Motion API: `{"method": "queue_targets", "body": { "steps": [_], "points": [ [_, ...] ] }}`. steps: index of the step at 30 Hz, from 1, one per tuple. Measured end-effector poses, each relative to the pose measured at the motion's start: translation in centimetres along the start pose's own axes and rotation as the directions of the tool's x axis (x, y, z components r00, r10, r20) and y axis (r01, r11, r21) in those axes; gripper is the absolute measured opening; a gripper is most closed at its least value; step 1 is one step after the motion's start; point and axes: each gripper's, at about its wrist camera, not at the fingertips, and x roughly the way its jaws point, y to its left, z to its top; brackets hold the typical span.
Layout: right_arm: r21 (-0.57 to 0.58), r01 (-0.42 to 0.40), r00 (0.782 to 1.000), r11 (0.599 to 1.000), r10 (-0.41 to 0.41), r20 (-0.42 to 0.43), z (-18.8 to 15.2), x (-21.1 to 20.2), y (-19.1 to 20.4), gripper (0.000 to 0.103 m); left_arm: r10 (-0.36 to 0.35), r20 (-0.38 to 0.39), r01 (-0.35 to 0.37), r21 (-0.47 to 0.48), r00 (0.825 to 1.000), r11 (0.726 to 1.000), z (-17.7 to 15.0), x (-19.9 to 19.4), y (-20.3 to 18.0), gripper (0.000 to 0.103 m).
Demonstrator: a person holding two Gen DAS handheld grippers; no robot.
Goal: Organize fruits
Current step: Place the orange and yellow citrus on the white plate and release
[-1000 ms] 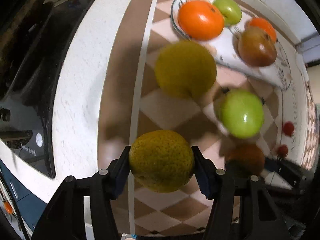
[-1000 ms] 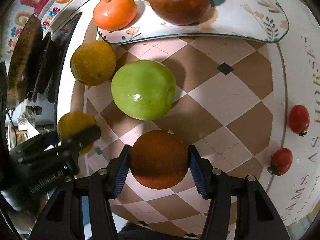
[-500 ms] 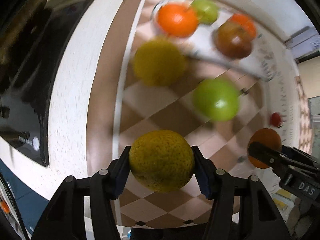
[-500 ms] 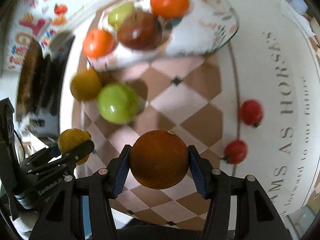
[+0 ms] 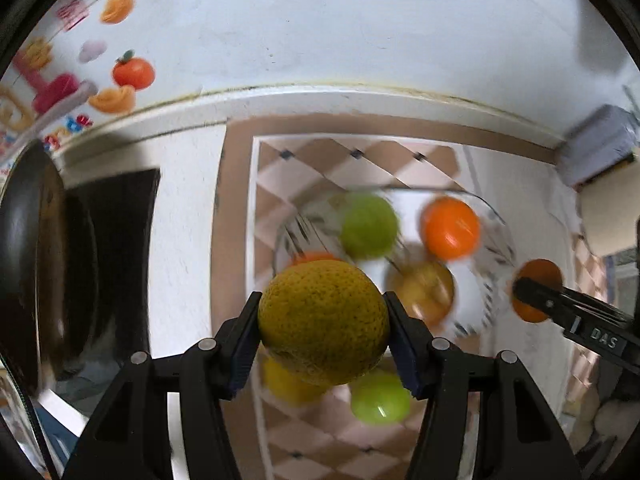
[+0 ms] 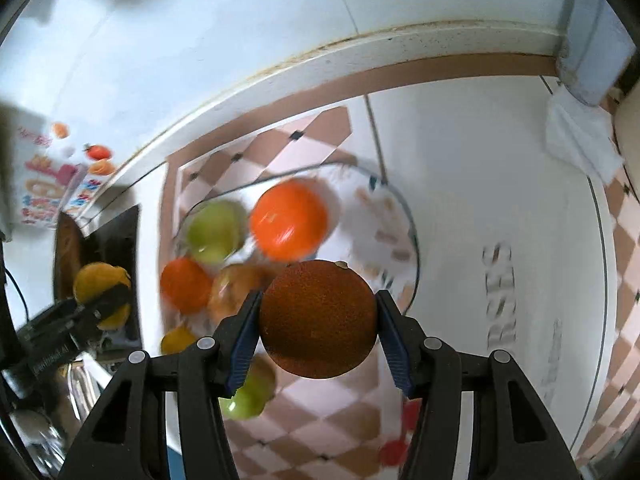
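Both fruits are lifted off the desk and carried up to the plate.

We now see the glass plate (image 6: 404,216) ahead of both fingers, where a second ago it lay far off; delivery looks close. Our left gripper (image 5: 322,322) is clamped on the yellow-green citrus (image 5: 323,320), our right gripper (image 6: 318,320) on the dark orange (image 6: 318,318), both about a third open. A green apple (image 5: 380,398) and yellow fruit (image 5: 284,384) wait below. We read "DAS" on the right gripper, "RSES" on the mat.

Two green apples (image 6: 216,226) (image 6: 248,392), three orange fruits (image 6: 289,220) (image 6: 185,285) (image 6: 318,318), two yellow-green citrus (image 5: 324,322) (image 5: 286,384), one plate (image 6: 396,216).
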Motion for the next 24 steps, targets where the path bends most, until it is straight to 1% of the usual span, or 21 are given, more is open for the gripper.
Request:
{"method": "queue_targets", "body": {
  "steps": [3, 7, 10, 14, 15, 16, 17, 18, 19, 20, 21, 23, 24],
  "points": [
    [0.000, 0.023, 0.999, 1.000, -0.023, -0.023, 1.2, 2.1, -0.4, 0.058, 0.017, -0.056, -0.018, -0.012, 0.998, 1.000, 2.9, 2.7, 0.8, 0.056],
    [0.005, 0.024, 0.998, 1.000, -0.024, -0.057, 2.0, 3.9, -0.6, 0.058, 0.012, -0.122, -0.017, -0.037, 0.992, 0.999, 5.4, 5.8, 1.5, 0.056],
    [0.001, 0.024, 0.997, 1.000, -0.024, -0.077, 1.7, 4.7, -0.9, 0.058, 0.005, -0.166, -0.013, -0.043, 0.986, 0.999, 6.2, 7.3, 1.6, 0.056],
    [0.007, 0.018, 0.995, 1.000, -0.018, -0.103, 1.5, 5.3, -1.2, 0.059, 0.023, -0.215, -0.032, -0.041, 0.976, 0.999, 6.4, 9.0, 1.6, 0.056],
    [0.011, 0.018, 0.994, 1.000, -0.017, -0.111, 1.5, 5.4, -1.3, 0.060, 0.017, -0.221, -0.028, -0.046, 0.975, 0.999, 6.4, 9.3, 1.7, 0.056],
    [0.014, 0.016, 0.993, 1.000, -0.014, -0.115, 1.4, 5.3, -1.4, 0.070, 0.010, -0.222, -0.022, -0.054, 0.975, 0.998, 6.4, 9.3, 1.7, 0.057],
    [0.017, 0.009, 0.994, 1.000, -0.007, -0.113, 1.4, 5.0, -1.4, 0.081, 0.005, -0.222, -0.019, -0.061, 0.975, 0.998, 6.4, 9.2, 1.8, 0.060],
    [0.020, 0.005, 0.994, 1.000, -0.003, -0.110, 1.4, 4.9, -1.3, 0.084, -0.004, -0.220, -0.011, -0.066, 0.975, 0.998, 6.4, 9.1, 1.9, 0.070],
    [0.021, 0.000, 0.994, 1.000, 0.002, -0.105, 1.4, 4.7, -1.2, 0.085, -0.010, -0.215, -0.004, -0.068, 0.977, 0.998, 6.5, 9.0, 2.0, 0.086],
    [0.020, 0.004, 0.995, 1.000, -0.001, -0.103, 1.5, 4.4, -1.1, 0.086, -0.009, -0.207, -0.006, -0.071, 0.978, 0.997, 6.5, 8.8, 2.1, 0.090],
    [0.018, 0.009, 0.995, 1.000, -0.007, -0.100, 1.5, 4.2, -1.0, 0.086, -0.011, -0.199, -0.004, -0.076, 0.980, 0.997, 6.5, 8.4, 2.2, 0.091],
    [0.017, 0.025, 0.995, 1.000, -0.023, -0.097, 1.4, 3.8, -0.9, 0.094, -0.012, -0.190, -0.004, -0.083, 0.982, 0.997, 6.3, 7.8, 2.4, 0.091],
    [0.014, 0.037, 0.995, 0.999, -0.035, -0.096, 1.4, 3.6, -0.9, 0.095, -0.006, -0.182, -0.010, -0.085, 0.983, 0.996, 6.2, 7.4, 2.5, 0.091]
  ]
}}
